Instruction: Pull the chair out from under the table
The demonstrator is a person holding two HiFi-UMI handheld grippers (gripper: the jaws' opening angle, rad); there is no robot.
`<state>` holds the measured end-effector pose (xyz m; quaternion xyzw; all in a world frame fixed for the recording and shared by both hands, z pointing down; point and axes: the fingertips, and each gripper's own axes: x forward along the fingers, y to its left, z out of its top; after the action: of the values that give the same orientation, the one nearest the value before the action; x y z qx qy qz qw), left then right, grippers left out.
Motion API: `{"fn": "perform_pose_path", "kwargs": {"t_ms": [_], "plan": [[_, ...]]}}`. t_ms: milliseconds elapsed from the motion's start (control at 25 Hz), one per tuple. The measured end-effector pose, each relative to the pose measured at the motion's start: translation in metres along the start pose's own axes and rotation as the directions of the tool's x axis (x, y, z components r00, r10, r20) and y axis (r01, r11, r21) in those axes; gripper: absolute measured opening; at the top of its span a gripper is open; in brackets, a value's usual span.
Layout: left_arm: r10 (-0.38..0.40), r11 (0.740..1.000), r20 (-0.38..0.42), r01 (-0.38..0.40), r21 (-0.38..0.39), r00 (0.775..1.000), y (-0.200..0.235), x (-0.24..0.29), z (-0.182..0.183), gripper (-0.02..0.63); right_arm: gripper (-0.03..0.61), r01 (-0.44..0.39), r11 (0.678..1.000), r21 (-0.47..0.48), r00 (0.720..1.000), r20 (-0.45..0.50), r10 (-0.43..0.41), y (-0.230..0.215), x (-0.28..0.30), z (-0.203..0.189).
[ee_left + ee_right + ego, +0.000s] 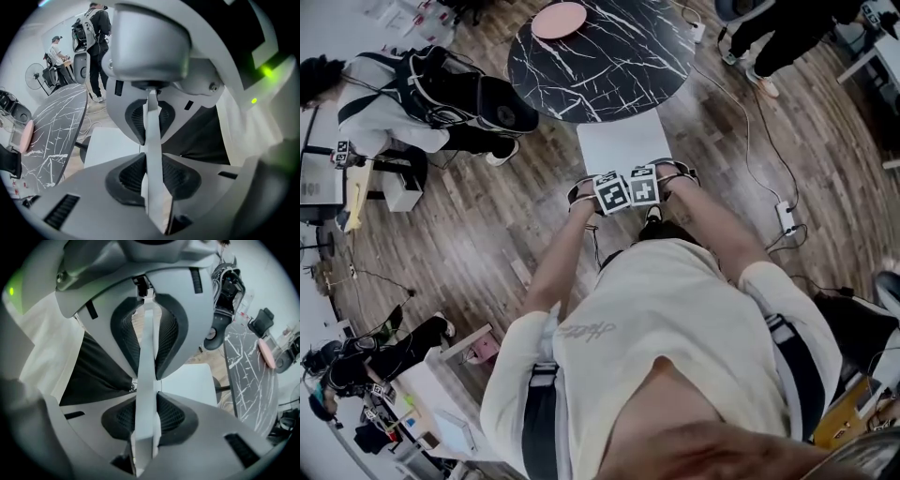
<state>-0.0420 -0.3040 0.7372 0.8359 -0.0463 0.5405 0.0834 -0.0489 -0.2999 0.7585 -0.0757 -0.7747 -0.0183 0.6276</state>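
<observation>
The white chair (623, 141) stands with its seat just clear of the round black marble table (600, 56), its back toward me. Both grippers point steeply down onto the top of the chair's back. In the head view only their marker cubes show, side by side: left gripper (609, 194), right gripper (643, 187). The left gripper (151, 150) is shut on the thin white edge of the chair back (153, 117), its ribbed pads pressing both faces. The right gripper (146, 385) clamps the same white edge (148, 343). The seat (110, 145) (194, 380) lies beyond the jaws.
A pink plate (558, 19) sits on the table's far side. A seated person (412, 94) is at the left, another person's legs (769, 42) at the top right. A power strip (786, 217) and cables lie on the wood floor to the right.
</observation>
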Motion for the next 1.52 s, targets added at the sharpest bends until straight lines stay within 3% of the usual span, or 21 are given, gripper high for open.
{"fn": "perform_pose_path", "kwargs": {"t_ms": [760, 1520], "plan": [[-0.040, 0.999, -0.005, 0.040, 0.036, 0.999, -0.107, 0.004, -0.011, 0.092, 0.092, -0.024, 0.997, 0.067, 1.000, 0.006, 0.024, 0.107, 0.005, 0.002], [-0.049, 0.998, -0.009, 0.049, -0.027, 0.999, -0.195, 0.017, -0.007, 0.095, 0.095, -0.064, 0.998, 0.003, 0.998, 0.009, 0.064, 0.195, 0.010, -0.009]]}}
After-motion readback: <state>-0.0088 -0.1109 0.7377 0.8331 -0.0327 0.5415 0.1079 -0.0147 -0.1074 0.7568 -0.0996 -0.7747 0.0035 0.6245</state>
